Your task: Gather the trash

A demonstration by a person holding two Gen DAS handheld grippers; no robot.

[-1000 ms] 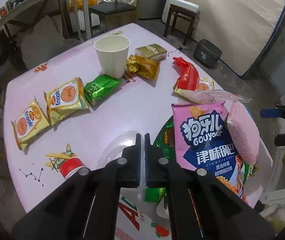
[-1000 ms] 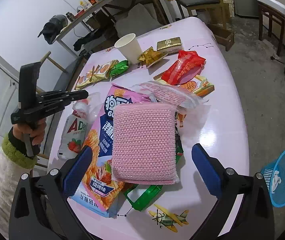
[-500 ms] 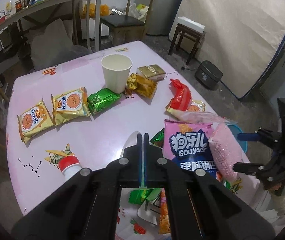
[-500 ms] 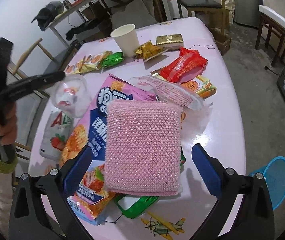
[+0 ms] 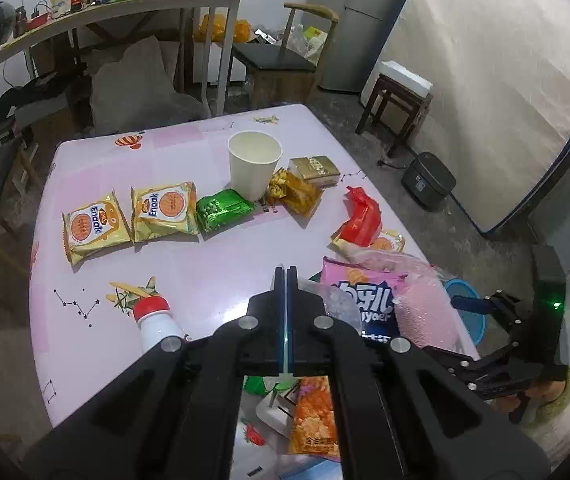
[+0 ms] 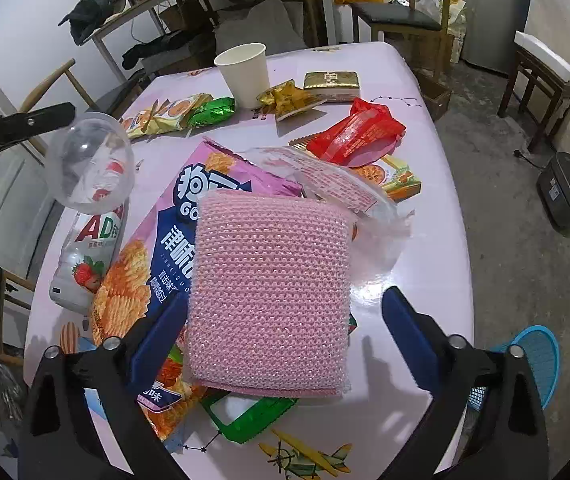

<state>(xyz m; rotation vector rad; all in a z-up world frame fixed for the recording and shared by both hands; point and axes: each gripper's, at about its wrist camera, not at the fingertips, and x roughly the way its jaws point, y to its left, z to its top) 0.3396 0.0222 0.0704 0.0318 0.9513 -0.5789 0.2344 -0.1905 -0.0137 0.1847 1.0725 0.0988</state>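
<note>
My left gripper [image 5: 286, 274] is shut on the rim of a clear plastic dome lid [image 6: 90, 164], which hangs in the air above the table's left side. Seen from the right wrist view, the left gripper [image 6: 67, 111] pinches the lid's top edge. A pink mesh sponge [image 6: 271, 292] lies on a pink chip bag [image 6: 165, 248]. My right gripper [image 6: 285, 298] straddles the sponge and its jaws are closing; the left pad is at the sponge's edge and a gap remains on the right. The sponge [image 5: 425, 312] also shows in the left wrist view.
On the pink table [image 5: 213, 268] lie a paper cup [image 5: 254, 164], two yellow snack packs [image 5: 129, 220], green, gold and red wrappers, and a yoghurt bottle [image 6: 89, 256]. A blue mesh basket [image 6: 535, 356] stands on the floor at the right. Chairs and a desk stand behind.
My left gripper has risen, lifting the clear lid off the table. My right gripper has come closer over the sponge and its jaws have narrowed a little.
</note>
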